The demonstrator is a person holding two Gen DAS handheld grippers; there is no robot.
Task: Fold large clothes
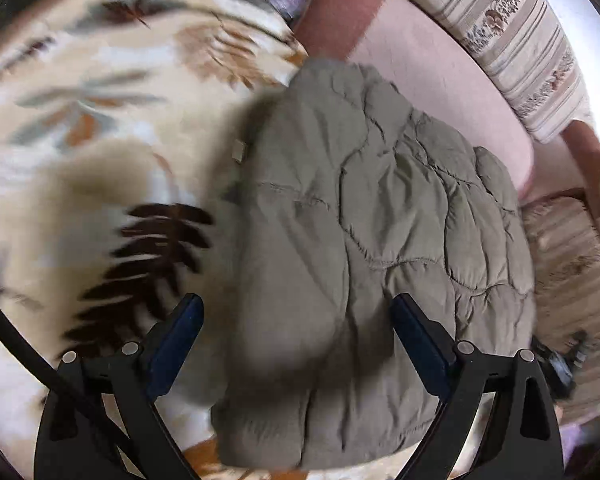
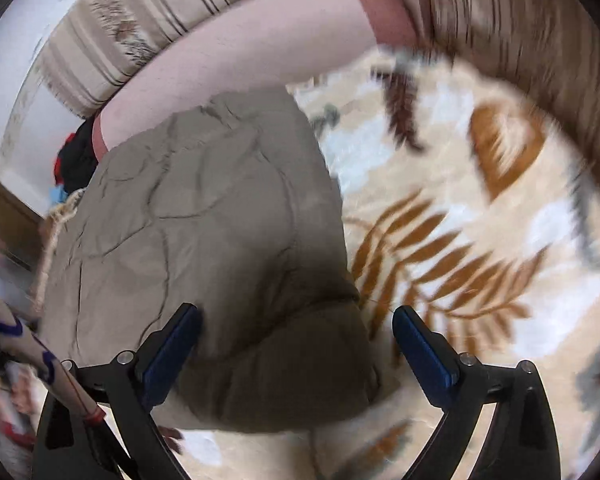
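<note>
An olive-grey quilted jacket point(image 1: 372, 240) lies folded into a thick bundle on a cream blanket with a leaf print point(image 1: 100, 128). My left gripper point(image 1: 296, 320) hovers above the bundle's near end, open, with nothing between its blue pads. In the right wrist view the same jacket point(image 2: 204, 240) fills the left centre on the leaf-print blanket point(image 2: 480, 240). My right gripper point(image 2: 296, 328) stands open over the jacket's near right corner, holding nothing. Both views are blurred by motion.
A pink cushion point(image 1: 432, 68) runs along the far side of the jacket, with a striped patterned bolster point(image 1: 520, 36) behind it. A black and red heap point(image 2: 76, 160) sits at the left. A rope-like fringe point(image 2: 56, 232) hangs by the jacket's left edge.
</note>
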